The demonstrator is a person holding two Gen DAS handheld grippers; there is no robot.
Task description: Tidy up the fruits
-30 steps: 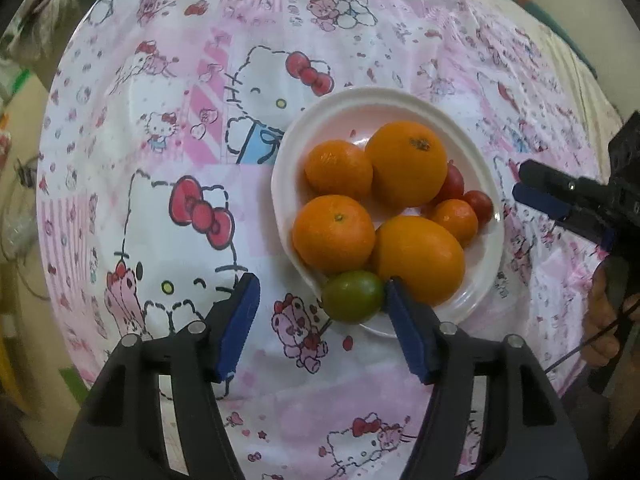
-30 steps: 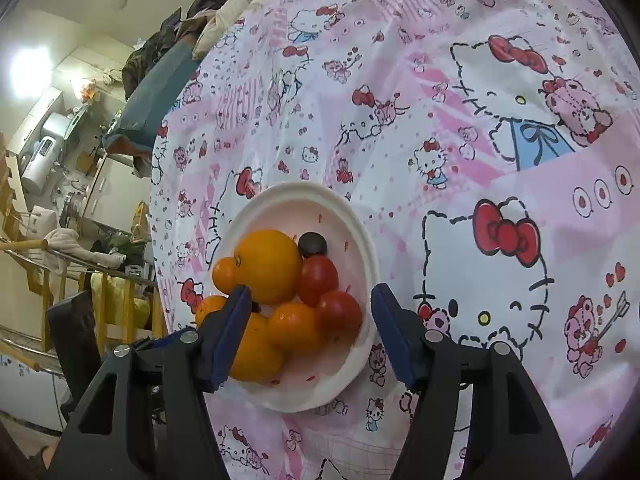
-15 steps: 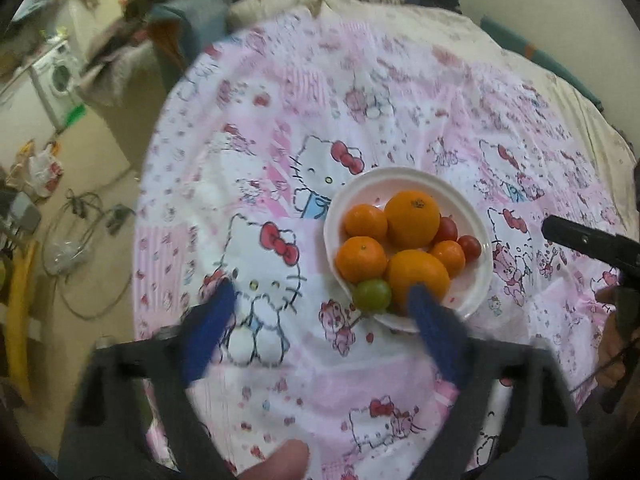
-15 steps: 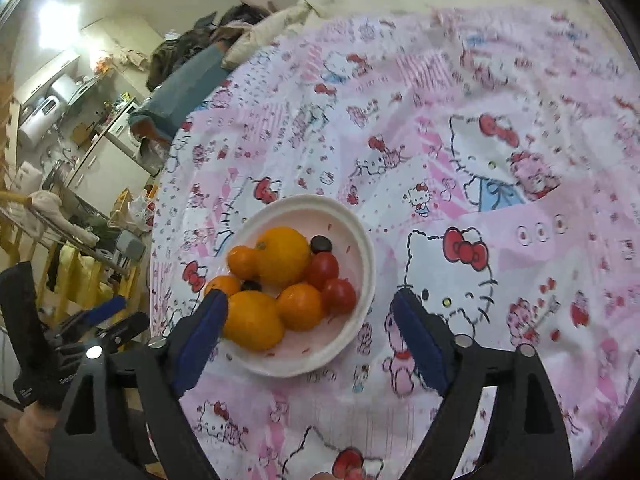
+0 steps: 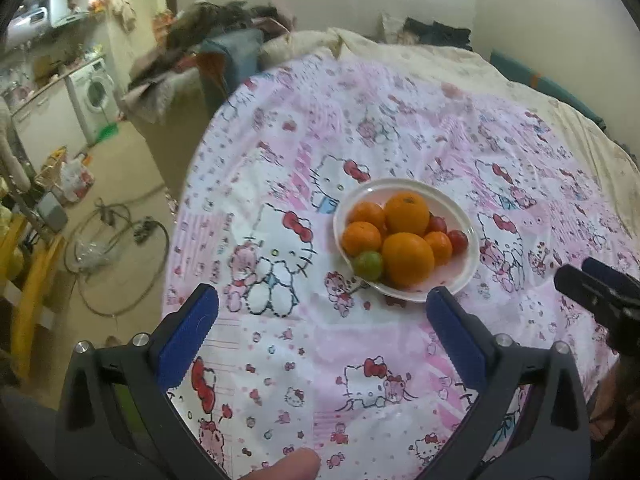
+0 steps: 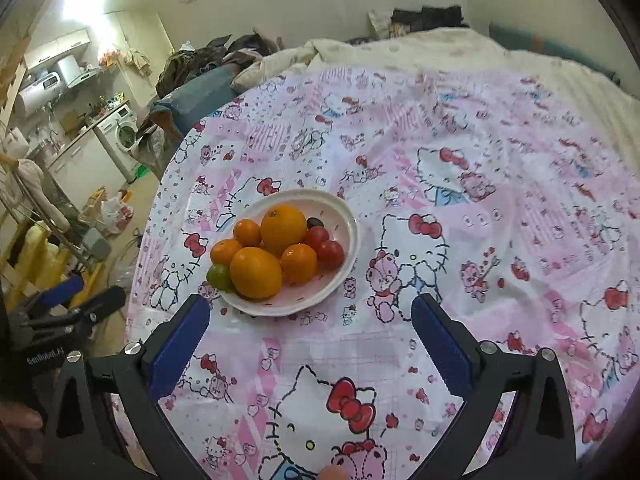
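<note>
A white plate (image 5: pixel 466 268) stands on the pink Hello Kitty cloth (image 5: pixel 320 360). It holds several oranges (image 5: pixel 407 258), a green lime (image 5: pixel 368 265) at its near-left rim and red tomatoes (image 5: pixel 457 240). The plate also shows in the right wrist view (image 6: pixel 344 216), with oranges (image 6: pixel 256 272), the lime (image 6: pixel 219 277), tomatoes (image 6: pixel 330 253) and a dark fruit (image 6: pixel 315 222). My left gripper (image 5: pixel 322 312) is open and empty, pulled back from the plate. My right gripper (image 6: pixel 310 320) is open and empty, short of the plate.
The right gripper shows at the right edge of the left wrist view (image 5: pixel 600 292); the left gripper shows at the left edge of the right wrist view (image 6: pixel 72 304). The table's left edge drops to a cluttered floor (image 5: pixel 112 240). A bed (image 6: pixel 440 52) lies behind.
Both grippers have drawn back and up from the plate and opened wider. The plate and fruit now look smaller and farther away. No fruit has moved.
</note>
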